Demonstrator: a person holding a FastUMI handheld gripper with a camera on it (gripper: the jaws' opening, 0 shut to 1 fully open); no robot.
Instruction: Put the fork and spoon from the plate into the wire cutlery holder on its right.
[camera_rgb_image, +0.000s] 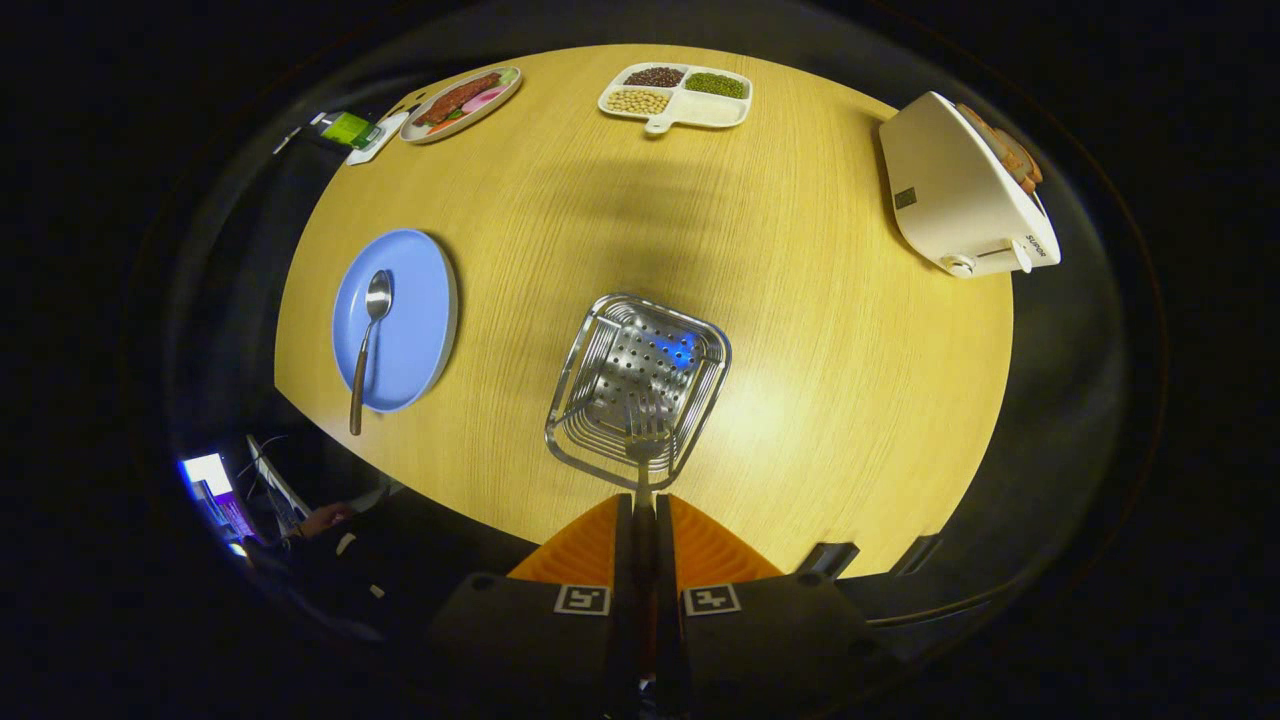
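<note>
Above the square wire cutlery holder (640, 385) with its perforated steel floor, the gripper (644, 520) is hanging with its 2 fingers pinched narrow on the handle of the silver metal fork (645, 440), so both are pressing on it. The fork is pointing tines-first down into the holder's open mouth, apparently so that it will drop inside once let go. Well to the left, the round blue plate (395, 320) is sitting on the pale wooden table (820, 380), and the dark-handled steel spoon (367, 345) is lying on it, handle overhanging the near rim. I judge 1 of 2 pieces is nearly delivered; the spoon is waiting untouched.
</note>
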